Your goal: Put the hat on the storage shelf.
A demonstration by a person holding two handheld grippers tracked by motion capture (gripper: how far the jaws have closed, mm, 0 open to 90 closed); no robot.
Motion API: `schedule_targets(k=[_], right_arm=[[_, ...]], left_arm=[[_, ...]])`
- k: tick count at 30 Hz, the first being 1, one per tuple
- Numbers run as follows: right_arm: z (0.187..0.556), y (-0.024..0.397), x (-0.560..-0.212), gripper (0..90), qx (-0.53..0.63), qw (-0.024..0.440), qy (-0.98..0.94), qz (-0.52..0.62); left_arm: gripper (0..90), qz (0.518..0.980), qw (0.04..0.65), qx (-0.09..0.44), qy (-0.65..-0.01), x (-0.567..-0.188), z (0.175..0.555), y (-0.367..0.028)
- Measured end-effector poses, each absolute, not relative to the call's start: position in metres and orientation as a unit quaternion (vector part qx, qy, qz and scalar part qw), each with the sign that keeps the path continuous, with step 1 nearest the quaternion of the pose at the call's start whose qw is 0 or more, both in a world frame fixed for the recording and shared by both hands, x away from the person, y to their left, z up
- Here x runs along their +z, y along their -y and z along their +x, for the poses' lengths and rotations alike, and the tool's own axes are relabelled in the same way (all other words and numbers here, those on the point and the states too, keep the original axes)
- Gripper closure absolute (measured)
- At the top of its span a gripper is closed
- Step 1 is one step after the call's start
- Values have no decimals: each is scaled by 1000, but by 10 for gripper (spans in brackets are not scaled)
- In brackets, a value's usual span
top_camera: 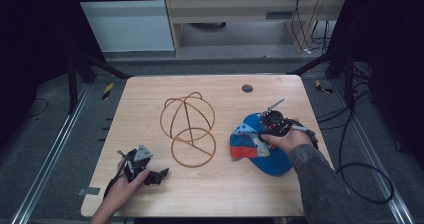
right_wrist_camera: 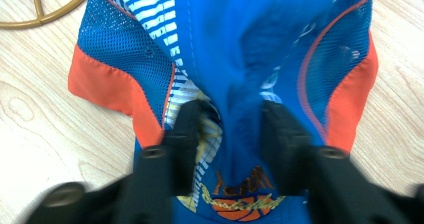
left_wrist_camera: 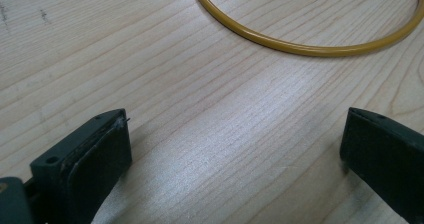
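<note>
Your right gripper (right_wrist_camera: 227,134) sits on top of the blue cap (right_wrist_camera: 235,49) — its jaws pinch a fold of the cloth. The cap lies on the table's (top_camera: 220,184) right side, and your left gripper (left_wrist_camera: 235,149) rests wide open over bare wood — near the wire hat stand (top_camera: 189,129).

Blue cap (right_wrist_camera: 235,49) w/ orange panels, white stripes, mesh; gold wire frame (top_camera: 188,129); black jaws; pale wood table (top_camera: 225,184)

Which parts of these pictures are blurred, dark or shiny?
High view: the surroundings are dark, while the wooden table is evenly lit. Left gripper view: a soft sheen lies on the wood between the left claw's open jaws. Right gripper view: the right claw, pinching the blue cap, is blurred.
</note>
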State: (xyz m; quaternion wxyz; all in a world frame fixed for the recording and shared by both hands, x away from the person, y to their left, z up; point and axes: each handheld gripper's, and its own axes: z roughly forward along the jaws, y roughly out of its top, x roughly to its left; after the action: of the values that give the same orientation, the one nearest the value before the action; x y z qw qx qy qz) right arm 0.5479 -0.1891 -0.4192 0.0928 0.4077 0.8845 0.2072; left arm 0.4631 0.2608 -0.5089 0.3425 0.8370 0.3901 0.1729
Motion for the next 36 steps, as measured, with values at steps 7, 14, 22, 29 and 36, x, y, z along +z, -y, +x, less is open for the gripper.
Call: schedule_targets(k=[7, 14, 22, 29, 36], right_arm=[[548, 190, -418, 896, 214, 79, -885, 406], [546, 196, -414, 899, 223, 71, -884, 405], [541, 201, -387, 900, 244, 72, -883, 396], [535, 197, -353, 900, 260, 88, -885, 376], [531, 195, -322, 900, 278, 101, -884, 361]], left_arm=[[0, 837, 343, 173, -390, -509, 463, -261], [0, 836, 343, 173, -391, -509, 463, -261], [0, 836, 343, 173, -391, -509, 463, -261], [0, 836, 343, 172, -391, -509, 463, -261], [0, 836, 344, 173, -391, -509, 463, -260]])
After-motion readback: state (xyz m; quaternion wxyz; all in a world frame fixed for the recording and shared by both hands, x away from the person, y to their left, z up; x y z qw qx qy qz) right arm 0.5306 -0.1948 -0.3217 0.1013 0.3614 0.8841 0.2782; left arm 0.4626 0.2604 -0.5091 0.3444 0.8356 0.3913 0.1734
